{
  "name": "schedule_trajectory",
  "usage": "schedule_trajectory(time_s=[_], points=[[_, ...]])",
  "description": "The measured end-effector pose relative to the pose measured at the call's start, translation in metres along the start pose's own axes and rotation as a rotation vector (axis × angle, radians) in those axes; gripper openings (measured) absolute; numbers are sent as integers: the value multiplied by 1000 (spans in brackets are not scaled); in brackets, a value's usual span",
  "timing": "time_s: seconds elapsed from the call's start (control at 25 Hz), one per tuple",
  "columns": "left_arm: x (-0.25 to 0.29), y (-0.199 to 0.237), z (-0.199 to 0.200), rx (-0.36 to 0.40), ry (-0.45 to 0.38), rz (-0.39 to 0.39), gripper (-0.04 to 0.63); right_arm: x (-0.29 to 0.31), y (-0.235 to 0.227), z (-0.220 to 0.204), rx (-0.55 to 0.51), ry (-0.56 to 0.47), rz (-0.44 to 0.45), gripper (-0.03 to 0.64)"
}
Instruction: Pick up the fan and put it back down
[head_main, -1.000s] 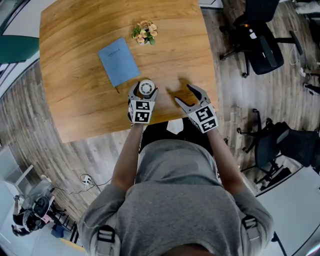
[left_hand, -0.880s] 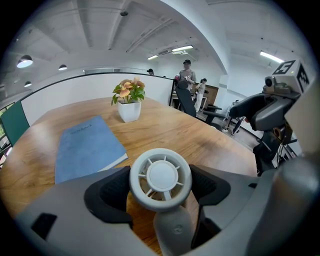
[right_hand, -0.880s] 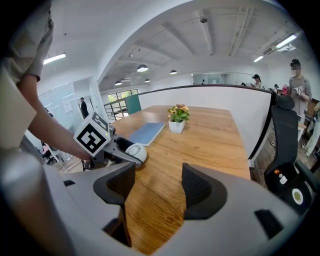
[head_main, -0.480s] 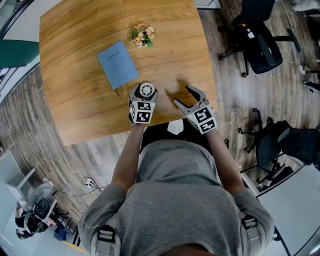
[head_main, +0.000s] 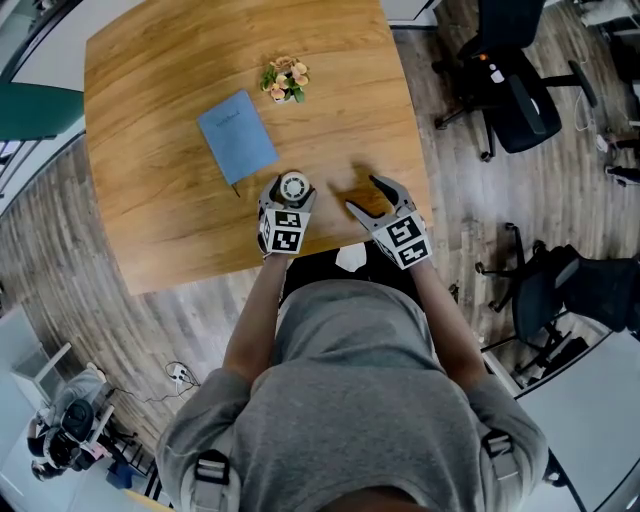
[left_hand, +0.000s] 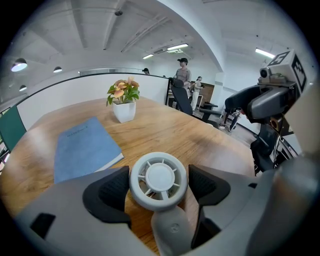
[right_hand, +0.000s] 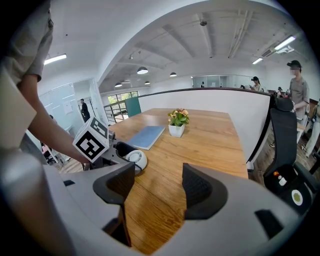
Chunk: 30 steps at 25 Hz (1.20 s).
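Fan (left_hand: 160, 180) lies by tabletop (head_main: 150, 150) near edge, head between left gripper (head_main: 288, 192) jaws narrowly apart, gap at one pad: centre, then close squarely before lifting; right gripper (head_main: 362, 193) wide, empty.

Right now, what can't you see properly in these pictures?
- Bottom of the fan: in the left gripper view, the picture's bottom edge and the body of the left tool cut it off, so the grip is unsure.
- Where the fan meets the table: in the head view, hidden under the tool.
- Print on the notebook: too small in every view.
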<state>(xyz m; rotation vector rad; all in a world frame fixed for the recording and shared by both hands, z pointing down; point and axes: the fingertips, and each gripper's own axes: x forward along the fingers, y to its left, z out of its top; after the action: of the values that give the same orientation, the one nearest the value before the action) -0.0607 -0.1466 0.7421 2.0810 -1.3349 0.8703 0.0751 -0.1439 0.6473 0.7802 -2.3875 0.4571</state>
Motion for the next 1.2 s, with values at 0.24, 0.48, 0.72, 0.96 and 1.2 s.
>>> schedule_trajectory(time_s=[0.24, 0.48, 0.72, 0.96, 1.2], points=[[-15, -5, 14, 27, -48, -7, 368, -8, 2, 4, -7, -11, -7, 307], [-38, 4, 31, 37, -108, 30, 367, -12, -1, 12, -1, -62, -16, 295], [-71, 17, 52, -10, -198, 64, 363, -22, -10, 20, -2, -110, -54, 230], [-109, 26, 76, -41, -289, 72, 169, -30, -17, 28, 8, -159, -89, 104], [-134, 32, 93, -49, -341, 98, 33, -33, -15, 46, 0, -184, -64, 9]])
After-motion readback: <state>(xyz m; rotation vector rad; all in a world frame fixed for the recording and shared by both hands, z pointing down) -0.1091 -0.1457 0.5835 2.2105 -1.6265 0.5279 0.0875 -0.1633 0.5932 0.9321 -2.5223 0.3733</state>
